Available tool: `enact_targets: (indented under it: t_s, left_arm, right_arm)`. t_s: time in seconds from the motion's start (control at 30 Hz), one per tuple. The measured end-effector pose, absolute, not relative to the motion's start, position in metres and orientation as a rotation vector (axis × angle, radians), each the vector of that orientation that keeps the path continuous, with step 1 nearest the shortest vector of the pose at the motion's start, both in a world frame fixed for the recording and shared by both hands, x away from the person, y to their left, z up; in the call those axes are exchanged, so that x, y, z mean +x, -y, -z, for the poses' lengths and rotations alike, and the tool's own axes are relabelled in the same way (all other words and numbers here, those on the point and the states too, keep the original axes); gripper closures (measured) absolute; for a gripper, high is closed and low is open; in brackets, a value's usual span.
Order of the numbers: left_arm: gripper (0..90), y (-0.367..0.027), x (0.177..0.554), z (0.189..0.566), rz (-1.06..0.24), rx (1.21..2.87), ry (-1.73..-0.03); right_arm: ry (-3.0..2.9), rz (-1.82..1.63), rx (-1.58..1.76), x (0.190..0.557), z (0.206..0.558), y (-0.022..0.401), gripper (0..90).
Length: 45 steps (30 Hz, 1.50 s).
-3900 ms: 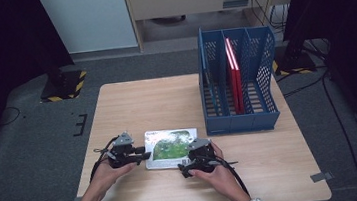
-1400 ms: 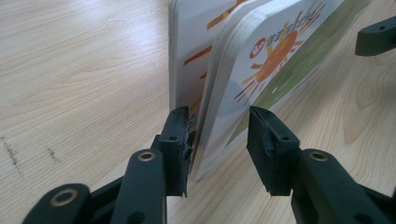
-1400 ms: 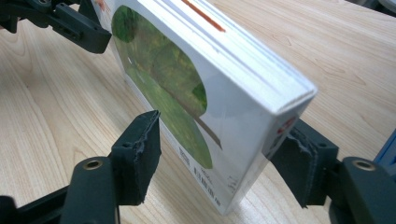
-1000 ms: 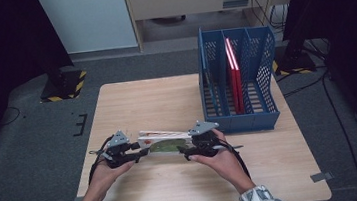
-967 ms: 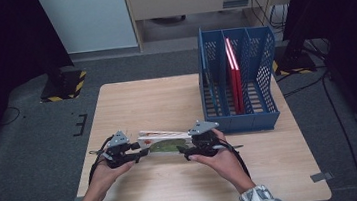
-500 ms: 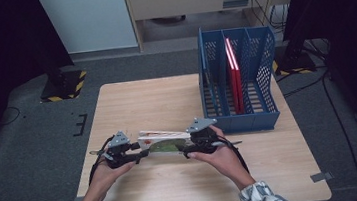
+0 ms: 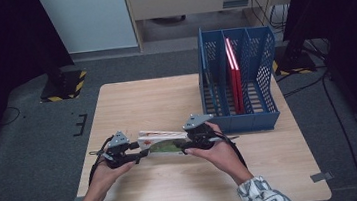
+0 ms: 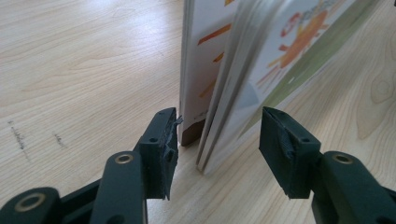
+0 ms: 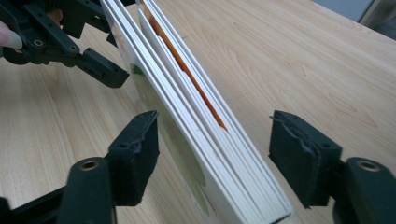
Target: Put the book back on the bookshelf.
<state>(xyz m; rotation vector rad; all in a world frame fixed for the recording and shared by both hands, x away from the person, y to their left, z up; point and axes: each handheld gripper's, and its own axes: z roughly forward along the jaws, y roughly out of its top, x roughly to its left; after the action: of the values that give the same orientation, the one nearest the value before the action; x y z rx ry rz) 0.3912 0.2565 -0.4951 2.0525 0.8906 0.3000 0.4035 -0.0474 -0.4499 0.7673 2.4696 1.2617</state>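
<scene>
two grippers bracketed the picture book (image 7: 163, 141), stood on edge near the table's (image 7: 166, 101) front: your left gripper (image 8: 217, 135) just eased apart, your right gripper (image 9: 212, 154) closing yet ungripped; next, clamp, carry to the blue file rack (image 7: 237, 81).

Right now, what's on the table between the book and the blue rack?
Nothing but bare table: in the high view, clear wood separates the book from the rack, apart from the right tongs at the book's end.
</scene>
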Motion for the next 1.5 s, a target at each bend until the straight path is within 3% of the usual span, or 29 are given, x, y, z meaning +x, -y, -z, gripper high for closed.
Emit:
enact_targets:
  t_s: [0.33,0.8,1.5]
  left_arm:
    - [44.3,-0.259,0.393,0.497,-0.321,2.037,-0.931]
    - [42.8,-0.258,0.394,0.497,-0.325,2.030,-0.943]
    - [44.9,-0.255,0.397,0.497,-0.353,2.009,-0.959]
  right_arm:
    - [-2.505,-1.263,0.730,0.405,0.447,0.043,44.4]
    - [-2.544,-1.261,0.668,0.410,0.440,0.035,44.7]
    - [-2.589,-1.237,0.653,0.418,0.441,0.031,56.5]
